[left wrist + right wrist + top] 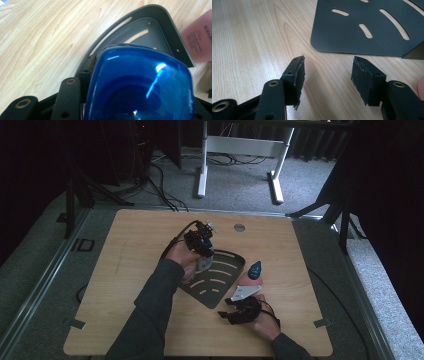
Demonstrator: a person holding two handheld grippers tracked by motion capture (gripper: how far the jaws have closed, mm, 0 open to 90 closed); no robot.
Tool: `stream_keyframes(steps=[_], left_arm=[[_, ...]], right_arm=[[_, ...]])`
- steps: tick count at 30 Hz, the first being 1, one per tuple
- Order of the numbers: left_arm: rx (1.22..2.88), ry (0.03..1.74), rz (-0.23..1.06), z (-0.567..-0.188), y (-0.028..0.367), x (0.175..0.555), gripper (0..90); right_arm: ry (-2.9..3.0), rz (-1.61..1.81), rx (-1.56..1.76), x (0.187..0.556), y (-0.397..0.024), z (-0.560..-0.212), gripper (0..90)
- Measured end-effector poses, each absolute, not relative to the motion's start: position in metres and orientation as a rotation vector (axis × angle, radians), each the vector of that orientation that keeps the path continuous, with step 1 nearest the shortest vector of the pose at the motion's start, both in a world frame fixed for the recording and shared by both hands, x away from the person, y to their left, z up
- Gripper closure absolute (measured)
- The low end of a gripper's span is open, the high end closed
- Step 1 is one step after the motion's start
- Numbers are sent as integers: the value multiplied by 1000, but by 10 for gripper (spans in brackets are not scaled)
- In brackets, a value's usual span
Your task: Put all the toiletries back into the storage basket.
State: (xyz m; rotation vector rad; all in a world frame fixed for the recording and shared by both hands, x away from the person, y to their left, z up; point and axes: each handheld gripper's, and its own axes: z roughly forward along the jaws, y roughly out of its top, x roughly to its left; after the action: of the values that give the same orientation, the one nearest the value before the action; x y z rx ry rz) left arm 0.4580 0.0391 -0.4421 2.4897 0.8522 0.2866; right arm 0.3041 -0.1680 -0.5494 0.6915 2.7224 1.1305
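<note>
Left gripper [205, 251], over the dark slotted corner shelf [220, 280], clenched on a container with a translucent blue cap [140, 85], close up in the left gripper view with a black pad [88, 66] pressed to its side. In the high view, pale body [205, 262] of the container just above the shelf; contact with it impossible to judge. Right gripper [327, 75] released, jaws apart over bare wooden table [249, 37], nothing between, near the shelf's rounded corner [322, 45]. Just beside it, upright on the table, a pink bottle [248, 281] with a dark blue cap [255, 269].
</note>
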Motion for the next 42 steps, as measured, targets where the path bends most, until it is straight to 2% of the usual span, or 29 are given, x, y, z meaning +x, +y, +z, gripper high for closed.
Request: stream_keyframes(steps=[33,42], left_arm=[[2418,1043,319,-443,59,476,548],[2447,1063,331,-441,55,480,546]], right_arm=[[2729,1133,689,304,-167,-550,438],[2727,1135,687,304,-167,-550,437]])
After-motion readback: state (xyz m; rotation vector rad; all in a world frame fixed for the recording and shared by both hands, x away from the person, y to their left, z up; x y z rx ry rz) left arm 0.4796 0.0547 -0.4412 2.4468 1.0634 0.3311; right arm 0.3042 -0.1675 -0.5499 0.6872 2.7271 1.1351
